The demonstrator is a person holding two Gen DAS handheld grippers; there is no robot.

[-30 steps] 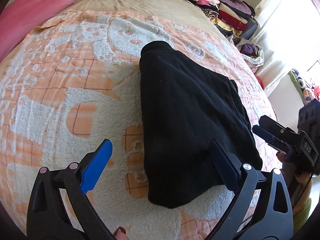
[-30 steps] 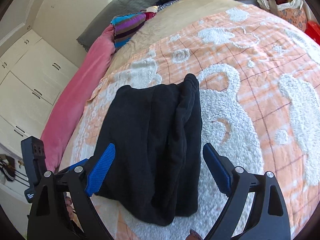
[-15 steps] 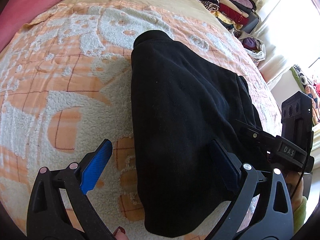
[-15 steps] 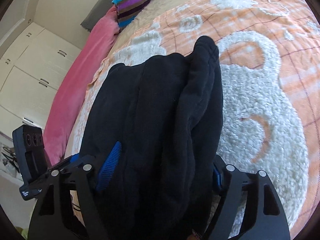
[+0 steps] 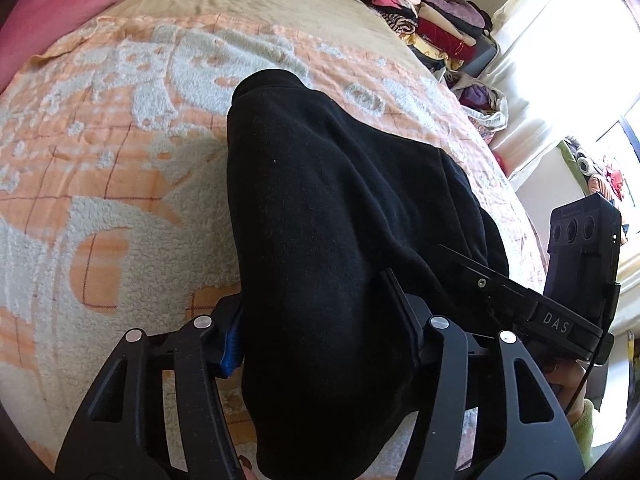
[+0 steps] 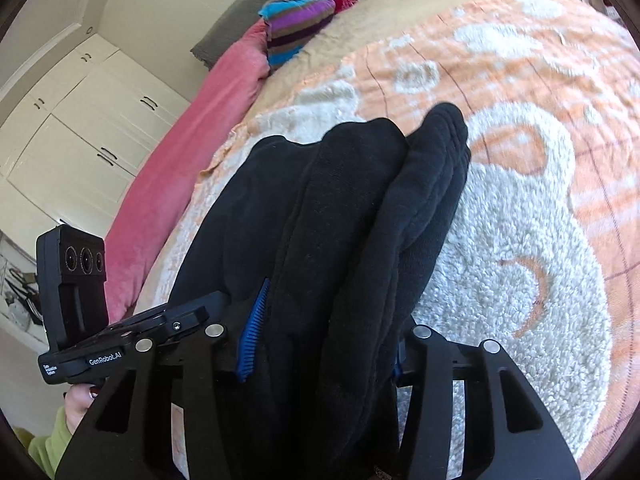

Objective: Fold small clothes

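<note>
Black garment fills the middle of the orange-and-white blanket, bunched thick between both grippers. Left gripper and right gripper sit side by side at its near edge, almost touching, no passage between them. Blanket is bare to the left of the garment in the left wrist view and to the right of it in the right wrist view. Pink pillow bounds one side of the bed. Folded clothes stack blocks the far corner, beige sheet before it lies free.
</note>
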